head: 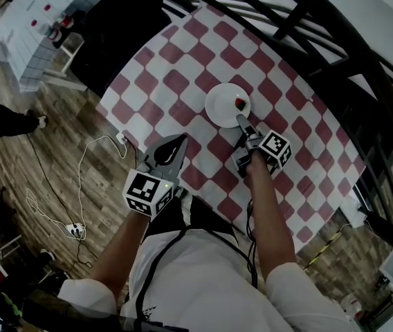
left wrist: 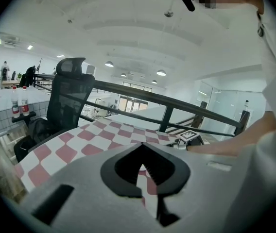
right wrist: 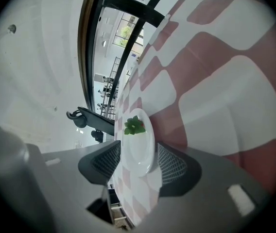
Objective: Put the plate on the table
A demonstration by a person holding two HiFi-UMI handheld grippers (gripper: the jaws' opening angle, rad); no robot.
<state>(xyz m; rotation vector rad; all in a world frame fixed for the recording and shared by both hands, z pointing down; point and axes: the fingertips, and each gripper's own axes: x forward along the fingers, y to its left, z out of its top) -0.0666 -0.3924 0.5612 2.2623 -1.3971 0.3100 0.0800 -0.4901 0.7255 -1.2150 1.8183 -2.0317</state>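
The plate (head: pixel 221 108) lies flat on the table (head: pixel 183 81), on the red and white checked cloth, with a small red and green piece of food (head: pixel 240 103) near its rim on the side of the right gripper (head: pixel 241 120). In the right gripper view the near edge of the plate is between the two jaws, but they stand wide apart and there is a free gap at each side, so the pads do not press on it. The left gripper (head: pixel 181 141) hangs above the cloth, a little apart from the plate on the person's left side; its jaws are together and nothing is between them. I judge that the main part of the task is done: the plate is already down and the grip on it is let go. What is left, as far as I can see, is only to pull the right gripper back without pushing the rim
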